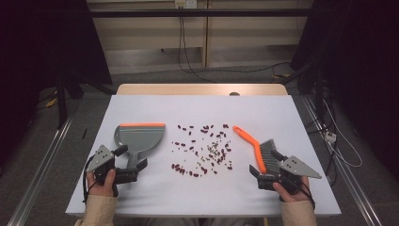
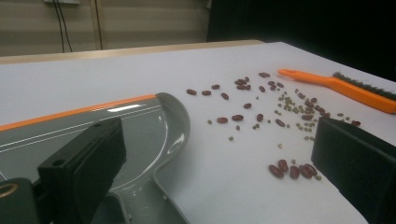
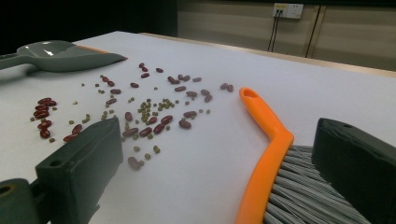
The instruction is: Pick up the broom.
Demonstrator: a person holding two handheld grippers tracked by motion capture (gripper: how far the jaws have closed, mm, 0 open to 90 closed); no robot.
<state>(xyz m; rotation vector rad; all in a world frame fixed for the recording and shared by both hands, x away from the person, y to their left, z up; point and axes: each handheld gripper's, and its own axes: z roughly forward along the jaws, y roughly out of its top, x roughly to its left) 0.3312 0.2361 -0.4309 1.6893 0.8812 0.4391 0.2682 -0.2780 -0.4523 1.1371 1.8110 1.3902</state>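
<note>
Brush (image 1: 258, 149) | lies right of the beans (image 1: 204, 149), handle running away from person | right gripper (image 1: 266, 176) just short of bristle end, jaws apart | left gripper (image 1: 128, 170) parted at dustpan (image 1: 139, 137) handle.

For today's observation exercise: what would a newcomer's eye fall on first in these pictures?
First, the scatter of red and small green beans across the middle of the white table. Next, the bright orange brush lying to their right and the grey dustpan to their left. An open hand-held gripper waits by each tool: left, right.
</note>
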